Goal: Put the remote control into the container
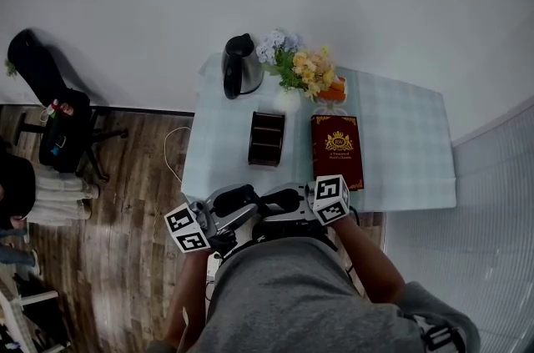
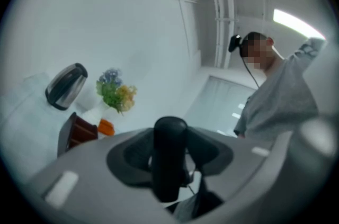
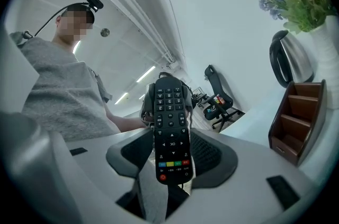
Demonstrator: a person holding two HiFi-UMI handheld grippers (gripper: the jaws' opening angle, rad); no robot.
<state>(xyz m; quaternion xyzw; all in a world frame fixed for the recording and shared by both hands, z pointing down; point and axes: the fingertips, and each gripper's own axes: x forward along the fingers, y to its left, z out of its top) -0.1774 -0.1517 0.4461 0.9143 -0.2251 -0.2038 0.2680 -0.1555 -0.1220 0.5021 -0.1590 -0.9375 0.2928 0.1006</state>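
With the remote control (image 3: 170, 133) clamped in the jaws of both the left gripper (image 1: 236, 199) and the right gripper (image 1: 286, 199), one grip should be released before the container (image 1: 266, 138) is approached.

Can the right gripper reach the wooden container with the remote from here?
Probably yes: nothing stands between the right gripper and the tiered wooden container; the red book lies aside. But the left gripper also seems clamped on the remote control and must release.

Matt black plastic remote control (image 3: 171, 127), dark wooden container (image 1: 266, 138), shiny metal kettle (image 1: 240, 66)
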